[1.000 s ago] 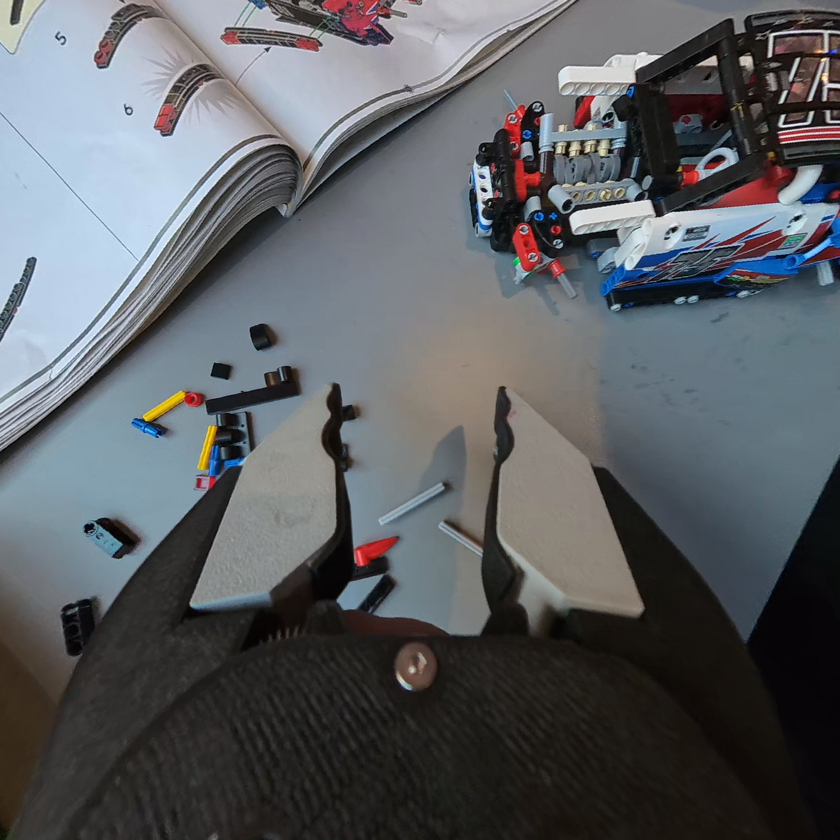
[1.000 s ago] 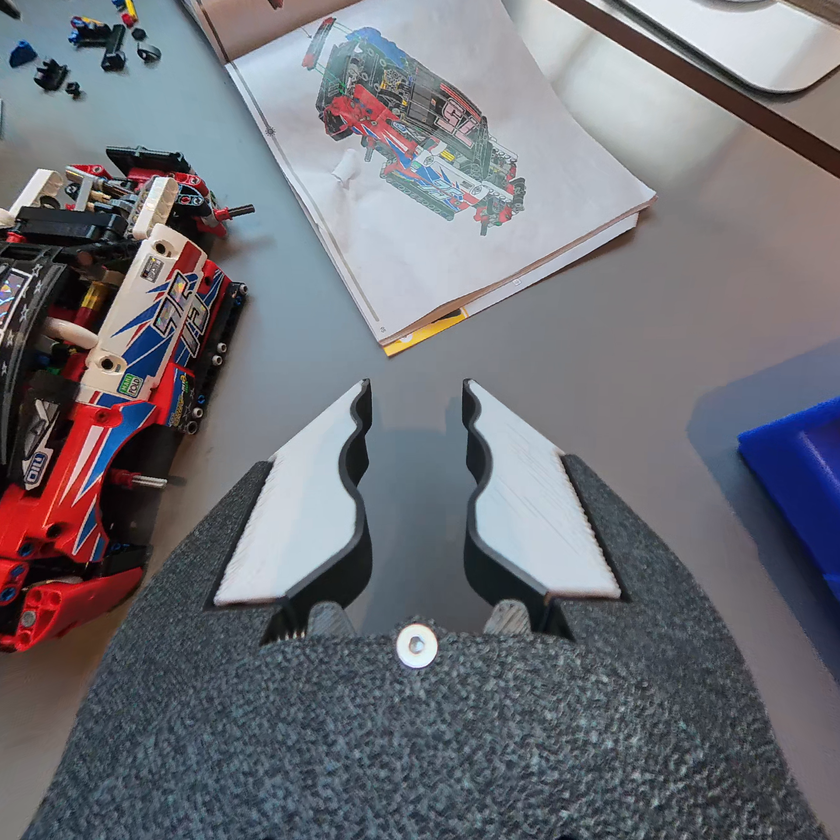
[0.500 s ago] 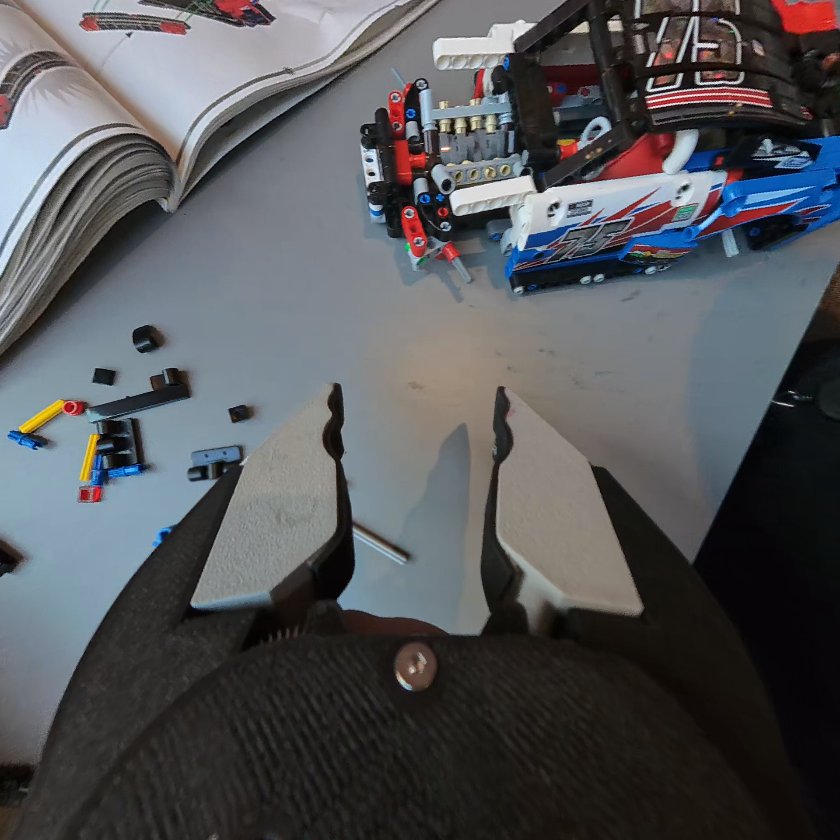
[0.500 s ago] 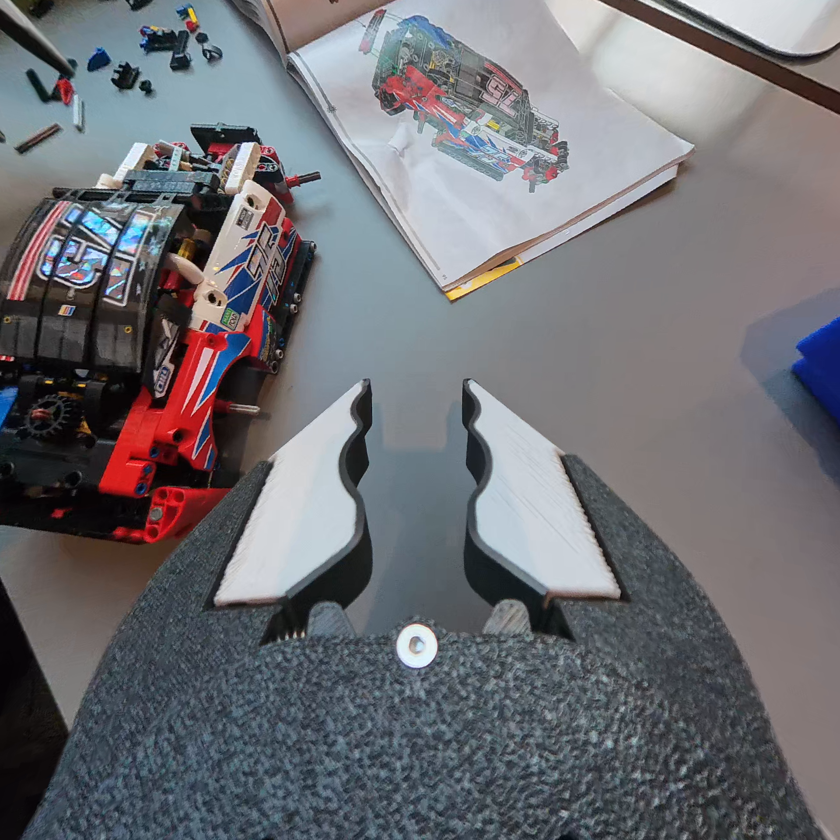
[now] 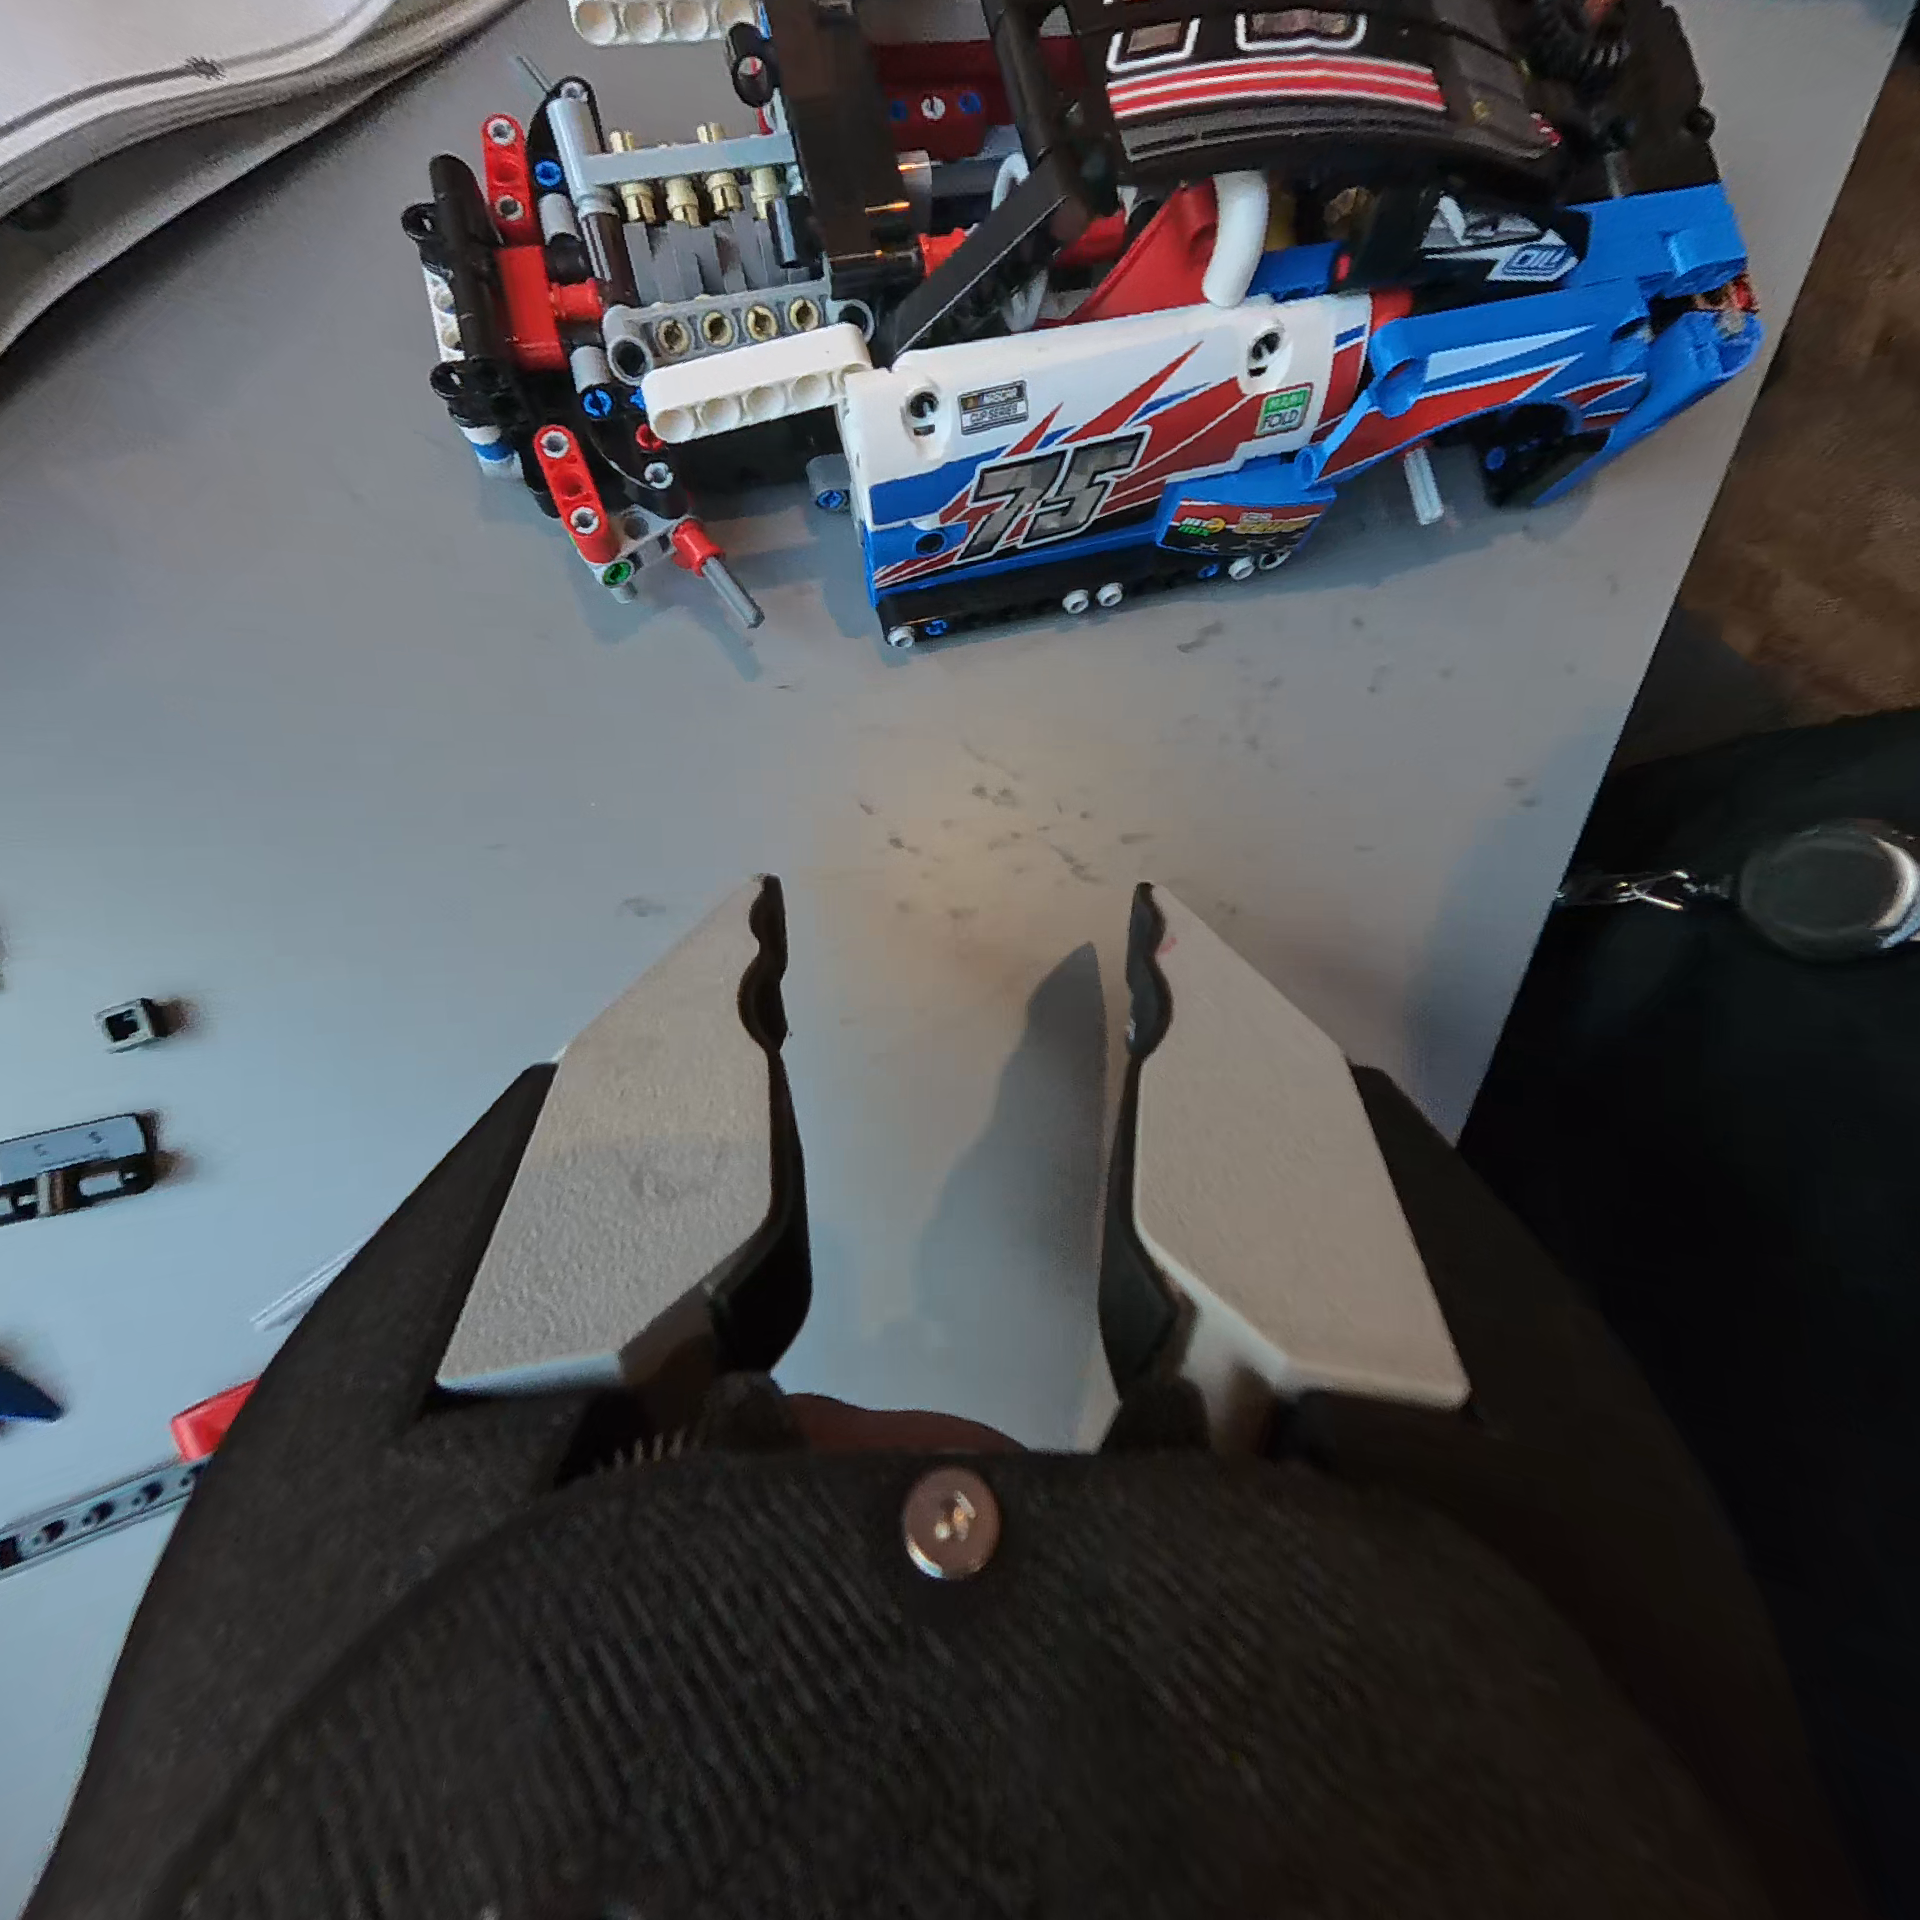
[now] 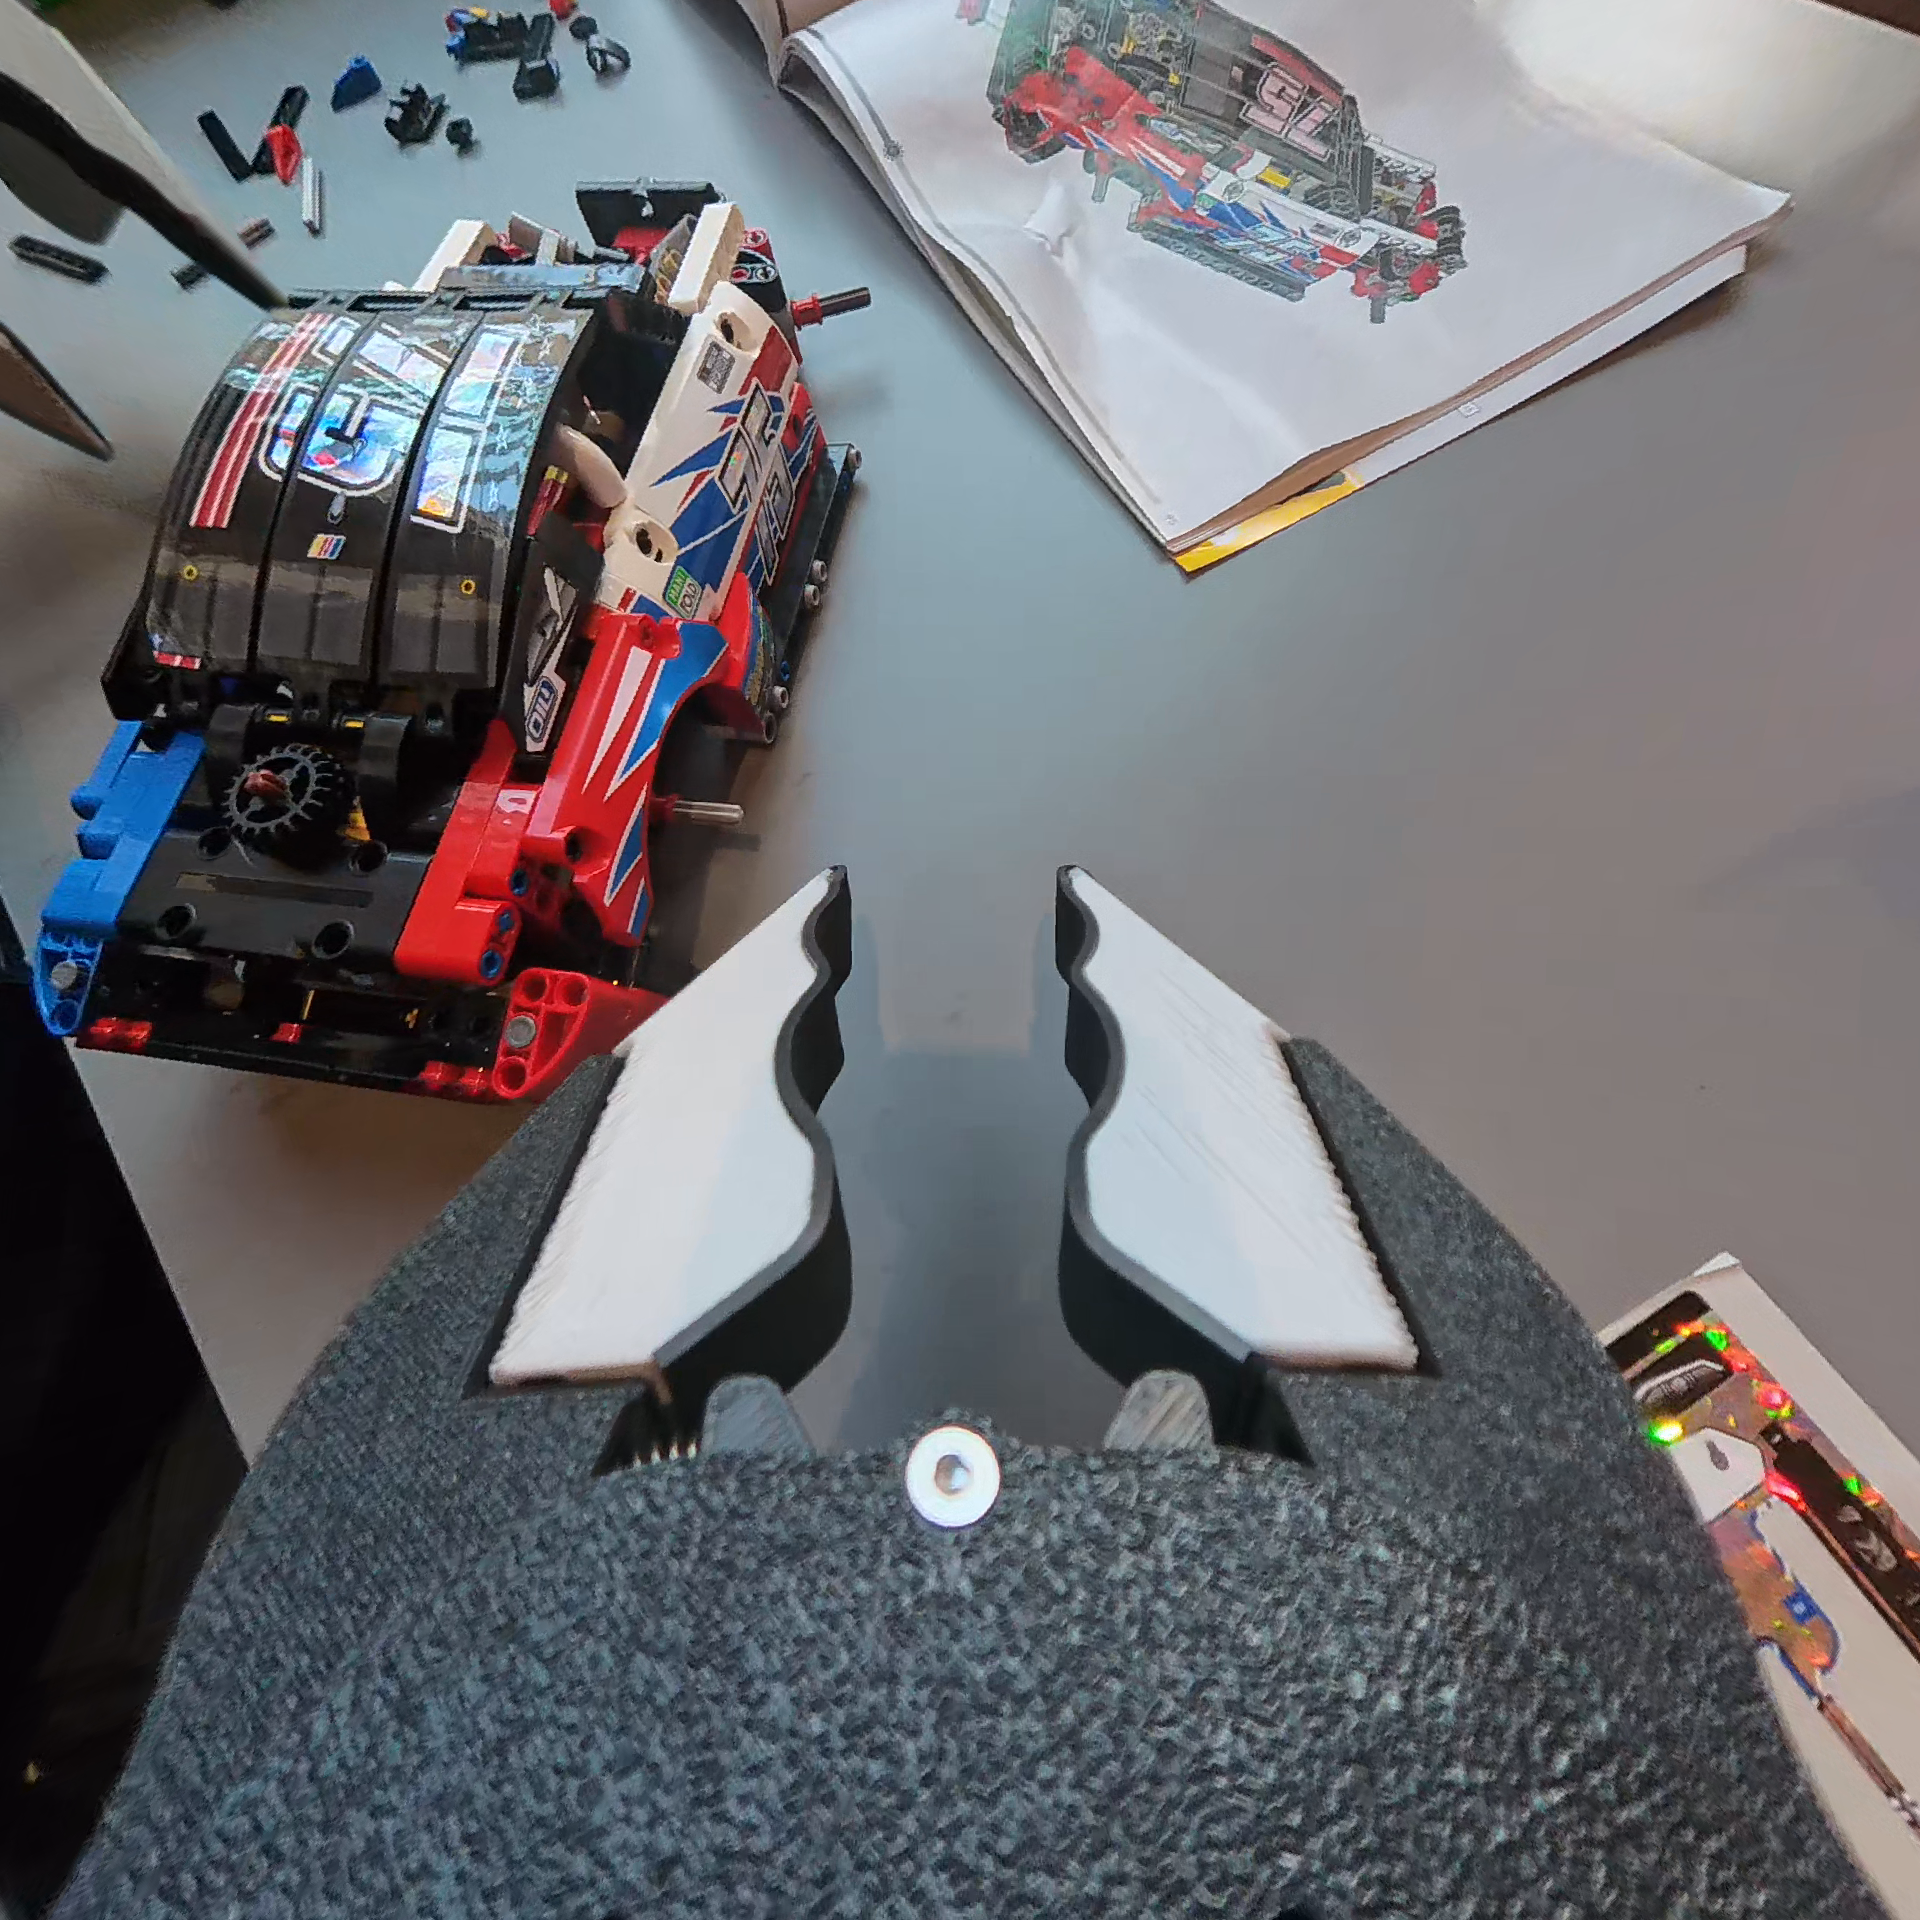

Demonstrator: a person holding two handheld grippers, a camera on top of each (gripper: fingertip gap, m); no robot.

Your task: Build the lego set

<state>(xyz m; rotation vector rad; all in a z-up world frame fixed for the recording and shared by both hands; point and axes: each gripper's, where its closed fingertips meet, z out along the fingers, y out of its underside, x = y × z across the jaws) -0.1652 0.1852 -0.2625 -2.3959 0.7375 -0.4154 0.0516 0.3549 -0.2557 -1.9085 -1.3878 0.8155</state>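
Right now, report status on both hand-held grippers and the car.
Left hand-held gripper open, empty. Right hand-held gripper open, empty. Lego car part-built on the table, untouched. Nothing in the way.

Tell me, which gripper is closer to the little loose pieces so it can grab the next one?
Probably the left gripper: it is open and empty, with loose pieces just beside it. The right gripper, also open, sees them far beyond the car.

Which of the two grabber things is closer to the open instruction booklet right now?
Right, I'd judge. The right gripper hangs open over bare table, the instruction booklet ahead to its right. From the left gripper, only a booklet corner shows far off, beyond the lego car.
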